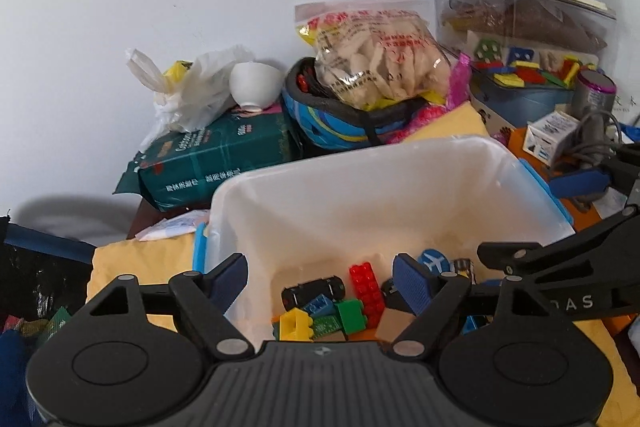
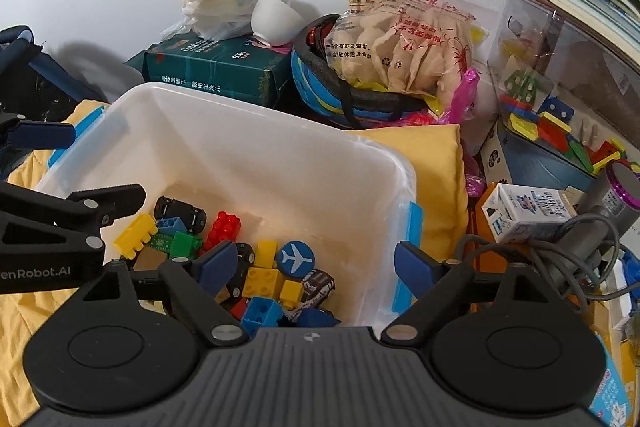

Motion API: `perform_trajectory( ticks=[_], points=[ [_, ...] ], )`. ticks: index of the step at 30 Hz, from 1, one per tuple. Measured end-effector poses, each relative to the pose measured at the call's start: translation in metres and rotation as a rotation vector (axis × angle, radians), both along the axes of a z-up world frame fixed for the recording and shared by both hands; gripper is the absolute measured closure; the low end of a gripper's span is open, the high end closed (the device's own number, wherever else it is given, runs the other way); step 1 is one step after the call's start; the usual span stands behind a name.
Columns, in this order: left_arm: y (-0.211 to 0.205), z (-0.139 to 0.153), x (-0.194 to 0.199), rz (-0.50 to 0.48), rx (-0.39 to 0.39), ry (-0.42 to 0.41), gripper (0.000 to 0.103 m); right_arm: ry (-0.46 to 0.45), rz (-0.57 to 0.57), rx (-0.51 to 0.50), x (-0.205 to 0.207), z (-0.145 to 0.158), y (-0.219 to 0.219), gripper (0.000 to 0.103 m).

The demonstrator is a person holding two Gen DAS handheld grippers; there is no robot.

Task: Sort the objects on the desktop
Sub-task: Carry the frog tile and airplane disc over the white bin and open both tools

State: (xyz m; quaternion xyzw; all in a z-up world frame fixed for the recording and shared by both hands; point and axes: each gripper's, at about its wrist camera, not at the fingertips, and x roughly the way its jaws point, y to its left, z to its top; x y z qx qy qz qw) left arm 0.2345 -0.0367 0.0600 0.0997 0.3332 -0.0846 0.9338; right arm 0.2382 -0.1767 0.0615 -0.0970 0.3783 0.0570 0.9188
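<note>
Two hand-held grippers [image 1: 320, 285] [image 2: 310, 265] gaping, empty, above toy bricks [image 2: 264, 279] in bin [image 2: 256, 131]

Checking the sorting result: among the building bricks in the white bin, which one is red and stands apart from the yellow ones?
The red brick, studded, lying beside the green brick and left of the round blue airplane token.

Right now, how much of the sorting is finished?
Done: bricks, toy cars and an airplane disc lie in the white bin. In hand: nothing; left gripper and right gripper are open. Left: the milk carton beside the bin, perhaps more clutter.
</note>
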Motion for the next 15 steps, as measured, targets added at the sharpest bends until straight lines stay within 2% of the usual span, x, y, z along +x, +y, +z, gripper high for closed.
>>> perform_trajectory(
  ticks=[8,15],
  points=[
    [-0.006,-0.002,-0.008,0.009,0.064,0.011,0.02,-0.001,-0.017,0.009,-0.01,0.0,-0.004,0.013],
    [-0.004,-0.001,-0.016,-0.011,0.041,0.022,0.02,-0.017,-0.034,0.021,-0.023,0.003,-0.009,0.012]
  ],
)
